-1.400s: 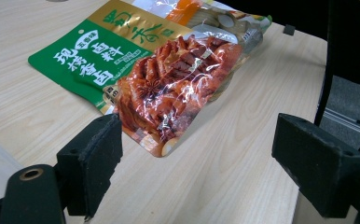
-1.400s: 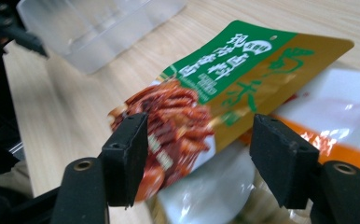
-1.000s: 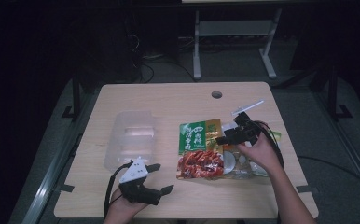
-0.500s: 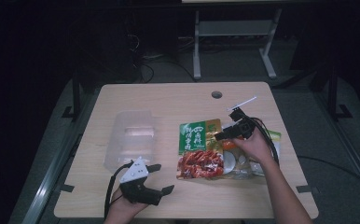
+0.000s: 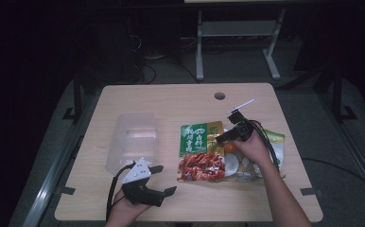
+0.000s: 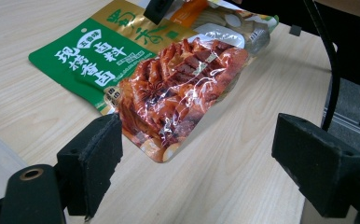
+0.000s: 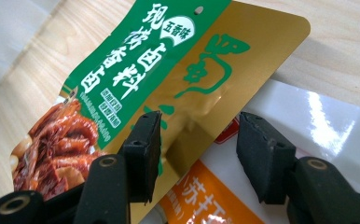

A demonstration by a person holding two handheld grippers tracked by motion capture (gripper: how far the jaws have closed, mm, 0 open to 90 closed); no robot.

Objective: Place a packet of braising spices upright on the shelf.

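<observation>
The right gripper (image 7: 197, 154) has moved lower onto the green-gold plastic food pouch (image 7: 169, 84), jaws half open, gripping nothing yet; left gripper (image 5: 164, 179) wide open, empty

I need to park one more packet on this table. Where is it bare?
Bare wood runs along the far edge by the cable hole, and between the clear tray and the green packet. The right side is crowded: packets overlap under the right claw.

One clear plastic tray (image 5: 132, 140), one green-and-gold pouch (image 5: 200, 150), and perhaps two more packets (image 5: 265, 156) beneath.
</observation>
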